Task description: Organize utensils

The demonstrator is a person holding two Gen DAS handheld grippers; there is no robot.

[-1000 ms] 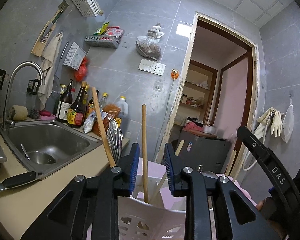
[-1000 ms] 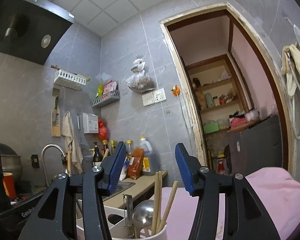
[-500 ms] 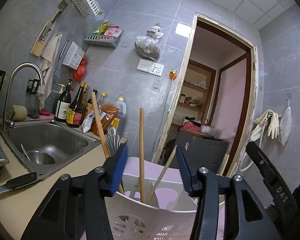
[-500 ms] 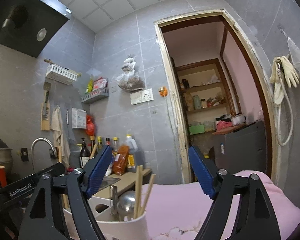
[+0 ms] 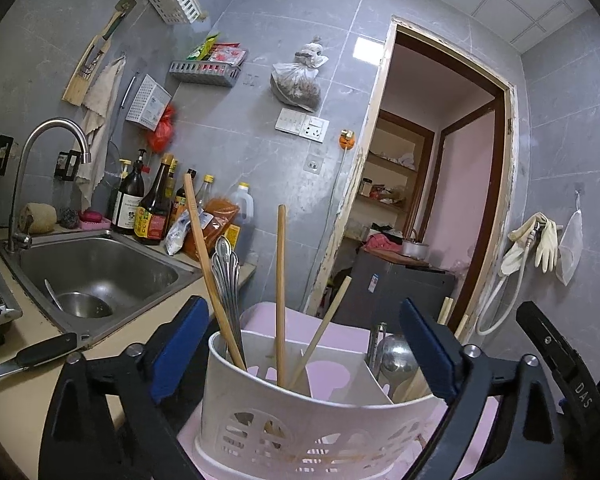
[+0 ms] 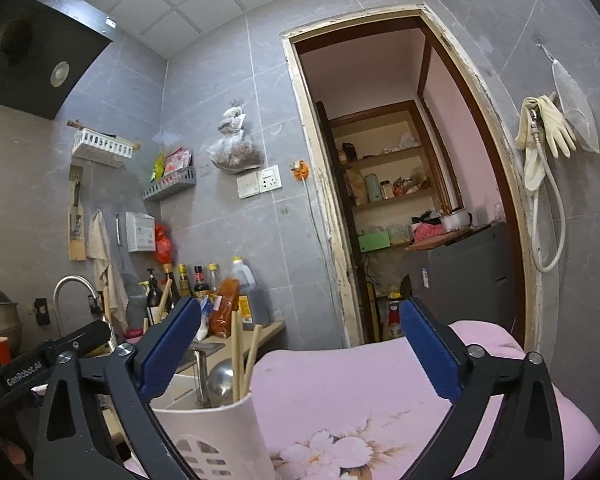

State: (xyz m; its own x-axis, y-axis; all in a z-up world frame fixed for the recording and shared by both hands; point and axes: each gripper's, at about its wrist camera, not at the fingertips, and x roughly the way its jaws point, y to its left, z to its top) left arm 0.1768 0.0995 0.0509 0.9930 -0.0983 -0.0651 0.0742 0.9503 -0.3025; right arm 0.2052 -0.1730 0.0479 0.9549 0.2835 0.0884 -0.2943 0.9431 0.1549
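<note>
While both claws are spreading their blue-padded jaws, the white perforated plastic utensil caddy [image 5: 312,412] sits right in front of them on a pink floral cloth [image 6: 364,412]. The left claw [image 5: 304,356] is released, jaws opening wide on either side of the caddy, pads clear of its walls, nothing gripped. In the caddy's left compartment stand wooden chopsticks [image 5: 281,292], one upright, others leaning, plus a silver utensil with an ornate patterned handle [image 5: 226,280] tilted against the left rim. In its right compartment, a steel ladle bowl [image 5: 396,356] and more chopstick ends, partly hidden behind the left claw's right pad. The right claw [image 6: 296,352] is also released and opening; between its jaws is mostly pink cloth, and the caddy's right end sits at its left finger, low left in the right wrist view; contact there cannot be told. The right claw's black frame shows at the right edge of the left wrist view. To the left, on the beige desk [image 5: 32,392], a black-handled knife [image 5: 32,354] lies near the stainless steel sink [image 5: 100,276]; sauce bottles [image 5: 152,208] stand behind the sink against the grey tiled wall.
</note>
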